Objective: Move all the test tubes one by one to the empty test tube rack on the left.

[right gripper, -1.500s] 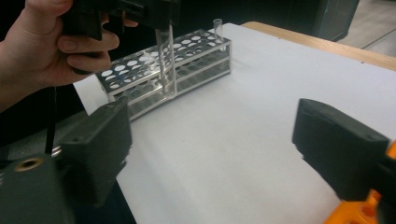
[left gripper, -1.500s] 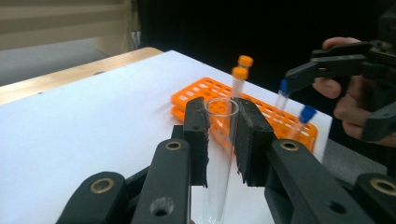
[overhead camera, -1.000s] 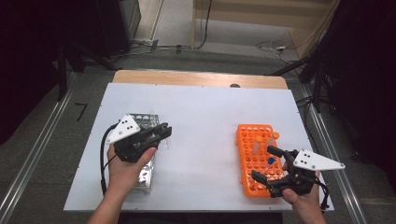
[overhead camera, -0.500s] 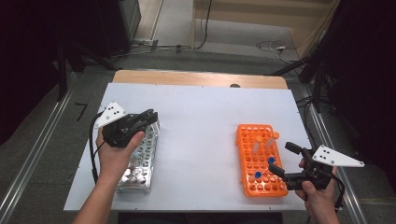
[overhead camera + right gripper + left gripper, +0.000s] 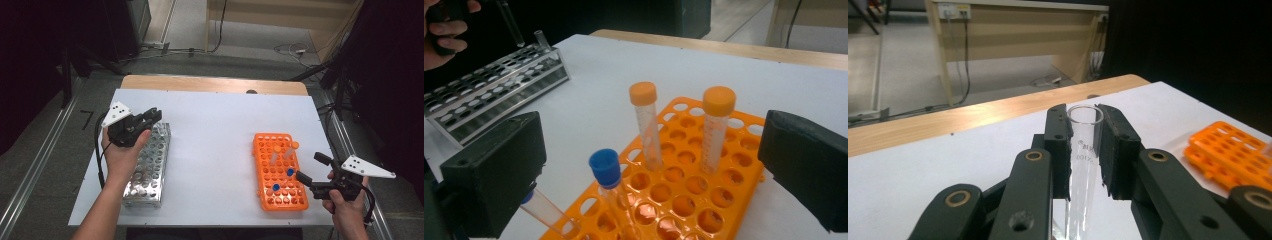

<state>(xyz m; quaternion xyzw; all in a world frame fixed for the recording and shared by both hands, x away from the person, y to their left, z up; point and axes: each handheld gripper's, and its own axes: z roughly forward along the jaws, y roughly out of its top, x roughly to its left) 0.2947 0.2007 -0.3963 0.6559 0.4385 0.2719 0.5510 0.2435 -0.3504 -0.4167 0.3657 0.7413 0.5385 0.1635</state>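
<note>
The white counter [image 5: 215,125] carries two racks set well apart, with a broad bare stretch between them and more open surface toward the far wooden edge [image 5: 210,84]. The metal tube rack [image 5: 150,165] lies lengthwise near the counter's left edge, its near end close to the front edge. The orange tube rack [image 5: 277,172] sits at the right, its near end also close to the front edge.

The orange rack holds four capped tubes: two orange-capped tubes [image 5: 644,125] standing side by side and two blue-capped tubes [image 5: 606,172] nearer the person.

The left gripper [image 5: 145,120] hovers over the far end of the metal rack, its fingers [image 5: 1058,145] closed on one clear glass test tube [image 5: 1083,150], which stands upright between them with its open mouth just above the pads. Small printing on the glass is too blurred to read.

The right gripper [image 5: 312,170] is just beside the orange rack's right edge, its fingers [image 5: 499,170] spread wide and holding nothing.
</note>
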